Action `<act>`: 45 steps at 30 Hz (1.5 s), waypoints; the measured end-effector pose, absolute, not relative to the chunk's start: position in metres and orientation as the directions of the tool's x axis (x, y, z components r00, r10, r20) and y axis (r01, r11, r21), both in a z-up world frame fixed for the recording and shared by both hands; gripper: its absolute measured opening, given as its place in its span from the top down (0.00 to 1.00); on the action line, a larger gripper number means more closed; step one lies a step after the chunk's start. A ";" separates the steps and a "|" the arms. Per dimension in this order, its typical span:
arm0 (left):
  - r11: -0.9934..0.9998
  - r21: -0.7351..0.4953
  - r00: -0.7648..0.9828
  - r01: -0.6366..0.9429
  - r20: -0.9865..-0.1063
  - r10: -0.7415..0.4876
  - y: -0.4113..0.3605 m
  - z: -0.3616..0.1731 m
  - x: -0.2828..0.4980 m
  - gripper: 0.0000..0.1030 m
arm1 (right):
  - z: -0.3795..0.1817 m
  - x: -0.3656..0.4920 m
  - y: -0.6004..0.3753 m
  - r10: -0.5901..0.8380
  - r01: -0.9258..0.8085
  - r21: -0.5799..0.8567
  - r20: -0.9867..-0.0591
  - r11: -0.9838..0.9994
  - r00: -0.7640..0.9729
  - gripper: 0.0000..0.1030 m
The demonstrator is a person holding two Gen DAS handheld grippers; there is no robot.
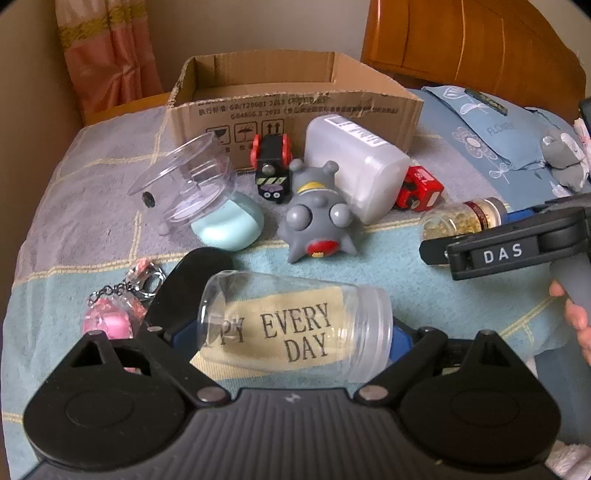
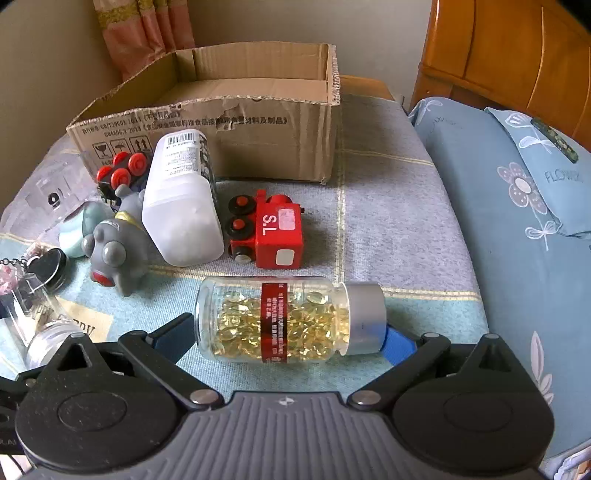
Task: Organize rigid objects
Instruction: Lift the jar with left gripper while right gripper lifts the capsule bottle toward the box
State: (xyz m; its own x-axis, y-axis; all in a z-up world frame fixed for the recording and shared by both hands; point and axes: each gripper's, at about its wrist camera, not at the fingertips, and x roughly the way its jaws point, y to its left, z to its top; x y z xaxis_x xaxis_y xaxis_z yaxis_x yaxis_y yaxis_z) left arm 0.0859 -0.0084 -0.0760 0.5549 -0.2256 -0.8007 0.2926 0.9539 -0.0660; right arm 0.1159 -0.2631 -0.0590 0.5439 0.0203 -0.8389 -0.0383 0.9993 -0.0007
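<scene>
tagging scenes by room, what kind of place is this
Most likely a bedroom: the things lie on a checked blue and grey bedcover, beside a light blue flowered pillow and an orange wooden headboard.

A checked bedspread (image 2: 388,177) in grey, pale blue and thin cream lines covers the bed. To the right lies a light blue pillow (image 2: 491,206) printed with white flowers and the word "FLOWER"; a small dark strip with tiny flecks (image 2: 554,138) rests on its upper part. Behind the pillow stands an orange-brown wooden headboard (image 2: 509,55) with curved panels. In the back left corner hangs a pink curtain (image 1: 107,55) with a yellowish patterned band, against a plain beige wall (image 1: 258,26). In the left wrist view a small grey plush toy (image 1: 563,157) sits on the pillow's far right edge.
</scene>
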 end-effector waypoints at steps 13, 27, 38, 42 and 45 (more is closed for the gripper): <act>0.951 -0.061 0.543 0.304 -0.809 -0.226 -0.009 -0.072 0.089 0.12 | -0.060 0.116 -0.266 0.023 -0.054 -0.009 -0.836 0.998 0.549 0.07; 0.935 -0.031 0.530 0.353 -0.817 -0.227 -0.008 -0.054 0.094 0.12 | -0.043 0.108 -0.263 0.103 -0.177 0.008 -0.837 0.984 0.537 0.07; 0.916 -0.011 0.527 0.401 -0.815 -0.241 -0.008 -0.021 0.109 0.12 | -0.010 0.111 -0.271 0.145 -0.235 0.006 -0.802 0.972 0.579 0.07; 0.914 -0.024 0.525 0.406 -0.812 -0.255 -0.007 -0.008 0.122 0.12 | 0.004 0.116 -0.275 0.161 -0.248 0.009 -0.784 0.969 0.600 0.07; 0.914 -0.013 0.539 0.406 -0.804 -0.251 -0.008 0.002 0.133 0.12 | 0.017 0.123 -0.277 0.174 -0.257 0.013 -0.767 0.966 0.617 0.07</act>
